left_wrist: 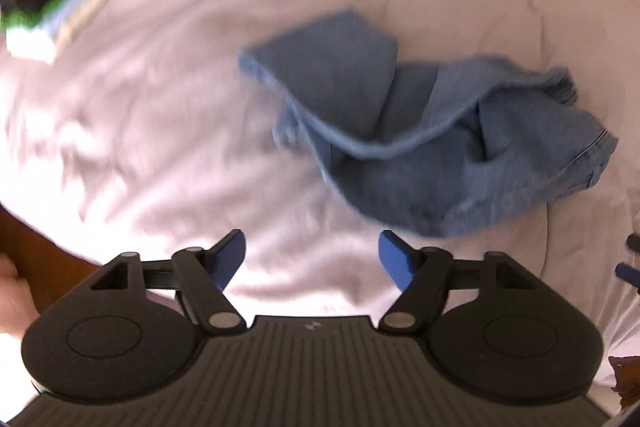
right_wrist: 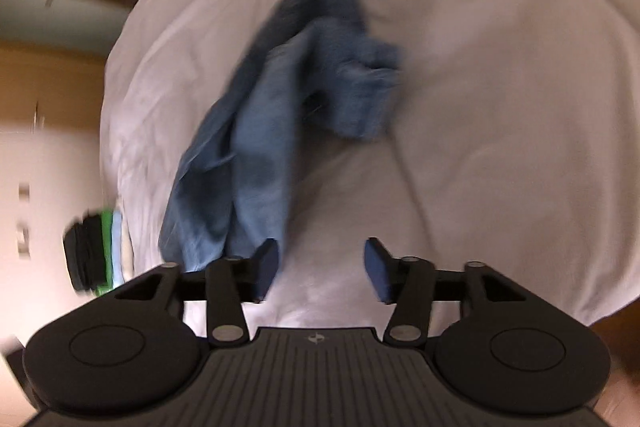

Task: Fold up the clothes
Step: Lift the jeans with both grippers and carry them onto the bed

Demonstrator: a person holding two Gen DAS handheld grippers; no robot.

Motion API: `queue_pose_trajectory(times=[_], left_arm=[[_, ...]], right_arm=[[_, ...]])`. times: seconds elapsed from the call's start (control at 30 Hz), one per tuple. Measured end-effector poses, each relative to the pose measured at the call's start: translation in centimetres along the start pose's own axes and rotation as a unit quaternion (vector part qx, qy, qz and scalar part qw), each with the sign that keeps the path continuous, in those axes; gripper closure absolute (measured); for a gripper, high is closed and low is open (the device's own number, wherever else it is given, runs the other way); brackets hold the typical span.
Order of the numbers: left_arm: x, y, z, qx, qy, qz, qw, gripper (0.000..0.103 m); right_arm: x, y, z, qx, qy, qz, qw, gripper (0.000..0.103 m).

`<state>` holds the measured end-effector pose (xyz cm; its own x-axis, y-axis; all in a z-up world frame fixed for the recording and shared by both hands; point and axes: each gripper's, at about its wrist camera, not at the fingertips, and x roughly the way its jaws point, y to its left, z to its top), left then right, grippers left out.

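Both sets of jaws stand released with nothing between them. The left gripper (left_wrist: 312, 259) hangs over bare bed sheet (left_wrist: 168, 115), its blue pads (left_wrist: 394, 259) short of the nearest edge of the denim garment (left_wrist: 432, 147). The right gripper (right_wrist: 320, 267) sits closer in: its left pad (right_wrist: 266, 267) is just beside the lower end of the denim garment (right_wrist: 248, 131), though whether it touches the cloth cannot be told through the blur.

The garment lies in a crumpled heap near the middle of the bed, well apart from the stack of folded clothes (left_wrist: 52, 3) at the sheet's far corner. It is light blue, worn-looking denim, possibly jeans; one panel is doubled over flat, the rest is bunched, with a stitched hem showing at one end.

This looks like the start of a fold: the heap is unspread and ungrasped. The next move likely calls for each gripper to find a separate edge or corner, pinch it, and draw the cloth out flat.
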<state>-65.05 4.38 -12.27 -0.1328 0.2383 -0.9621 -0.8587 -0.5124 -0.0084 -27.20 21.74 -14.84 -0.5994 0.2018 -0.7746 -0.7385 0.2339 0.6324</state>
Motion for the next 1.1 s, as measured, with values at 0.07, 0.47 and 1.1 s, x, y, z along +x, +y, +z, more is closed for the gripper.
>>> queue_pose_trajectory(times=[0.07,0.47,1.1], left_arm=[[1.0,0.2,-0.5,-0.030,-0.003,-0.004,0.9995,0.036],[8.1,3.3,0.0,-0.171,-0.017,-0.024,0.9849,0.036],[6.4,6.4,13.5,-0.136,-0.091,-0.114,0.9799,0.101]], right_arm=[[0.1,-1.6,2.6,0.024,-0.014,0.013,1.000,0.046],[4.6,-6.8,9.3,0.206,-0.066,0.122,0.969,0.031],[6.6,-0.5,11.0,0.232,-0.189,0.140,0.944,0.096]])
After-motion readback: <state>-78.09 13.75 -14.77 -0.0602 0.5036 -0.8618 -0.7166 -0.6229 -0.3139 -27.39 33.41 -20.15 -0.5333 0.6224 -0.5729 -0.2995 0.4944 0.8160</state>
